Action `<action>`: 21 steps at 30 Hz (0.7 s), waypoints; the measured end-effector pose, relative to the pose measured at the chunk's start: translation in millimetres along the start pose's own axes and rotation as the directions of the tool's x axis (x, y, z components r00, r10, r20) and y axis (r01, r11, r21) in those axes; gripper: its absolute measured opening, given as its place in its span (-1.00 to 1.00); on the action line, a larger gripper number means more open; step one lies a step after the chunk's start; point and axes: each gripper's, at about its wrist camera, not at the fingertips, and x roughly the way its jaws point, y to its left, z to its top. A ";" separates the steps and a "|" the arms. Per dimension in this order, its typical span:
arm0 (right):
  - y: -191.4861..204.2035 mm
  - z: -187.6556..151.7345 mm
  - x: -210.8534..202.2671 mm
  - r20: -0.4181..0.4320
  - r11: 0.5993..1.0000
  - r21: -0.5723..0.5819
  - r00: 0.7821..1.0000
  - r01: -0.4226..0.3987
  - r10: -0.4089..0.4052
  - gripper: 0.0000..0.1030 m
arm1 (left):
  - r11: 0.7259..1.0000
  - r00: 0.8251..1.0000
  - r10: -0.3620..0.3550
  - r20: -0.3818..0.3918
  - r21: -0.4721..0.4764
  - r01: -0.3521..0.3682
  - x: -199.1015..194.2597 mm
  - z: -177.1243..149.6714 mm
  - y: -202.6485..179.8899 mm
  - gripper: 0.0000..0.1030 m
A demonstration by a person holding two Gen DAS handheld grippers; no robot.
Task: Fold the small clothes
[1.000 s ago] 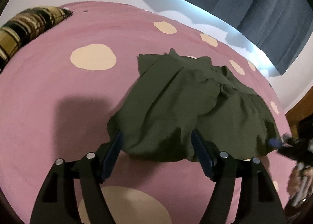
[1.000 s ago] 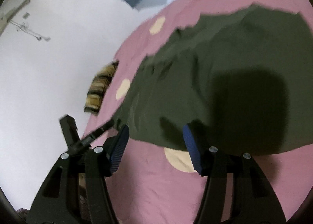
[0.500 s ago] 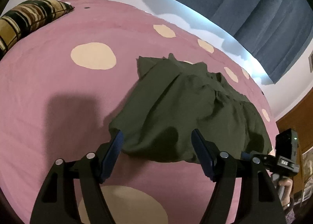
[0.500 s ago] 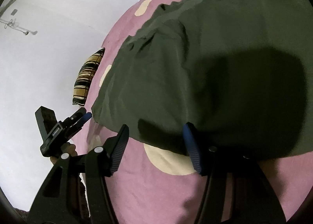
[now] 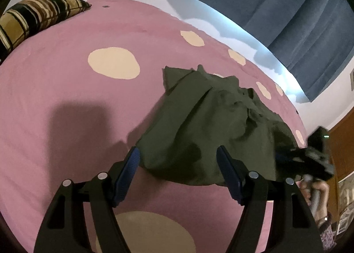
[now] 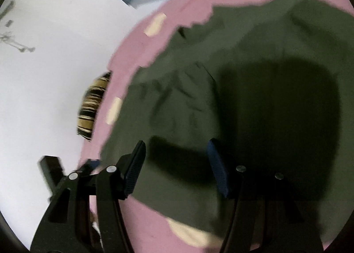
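Between the blue pads of the left gripper (image 5: 178, 163) lies the near hem of the olive-green garment (image 5: 212, 124), and this is the relation the coming move depends on: the cloth sits straight ahead of the jaws and a little below them, its near edge running roughly crosswise to the fingers, so the hem could be pinched by a short forward dip. The jaws stand wide, with nothing clamped; whether the left pad brushes the corner of the fabric cannot be told from this view. From the hem the garment spreads away from the gripper in rumpled folds, its long axis slanting from the far left corner toward the near right, where the right gripper (image 5: 309, 160) comes in over the other end of the same edge, blurred.

In the right wrist view, the right gripper (image 6: 177, 164) has its jaws moderately apart and empty, hovering directly over the garment (image 6: 254, 76), whose near hem passes beneath the pads. It looks the closer of the two to the cloth, though contact cannot be confirmed, as the frame is smeared. Each hand thus seems lined up on one near corner, likely to lift the hem and fold it away.

The garment rests on a pink bedspread (image 5: 66, 98) with cream dots; a striped pillow (image 5: 37, 18) lies well apart at the far left.
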 end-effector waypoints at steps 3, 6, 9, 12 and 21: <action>-0.1 -1.6 8.4 0.018 0.999 -0.030 0.999 0.031 -0.030 0.11 | 1.000 1.000 -0.006 -0.008 0.003 0.006 2.6 -0.2 -1.6 0.38; 11.7 1.6 2.9 0.007 0.997 -0.056 0.999 0.054 -0.053 0.11 | 1.000 1.000 0.002 -0.016 0.009 -0.002 5.1 -1.7 -2.8 0.38; 23.2 11.1 -9.8 0.036 0.998 -0.058 0.999 0.021 -0.019 0.11 | 1.000 1.000 -0.004 -0.017 0.002 0.004 5.0 -1.6 -0.8 0.38; 32.4 30.7 -14.4 0.067 0.997 -0.078 0.998 0.012 -0.007 0.11 | 1.000 1.000 -0.011 -0.018 -0.017 0.010 5.4 -0.8 2.7 0.38; 17.1 87.8 24.0 0.054 1.000 0.018 0.998 0.019 -0.020 0.11 | 1.000 0.999 -0.008 -0.033 -0.017 0.008 9.3 -1.0 6.3 0.38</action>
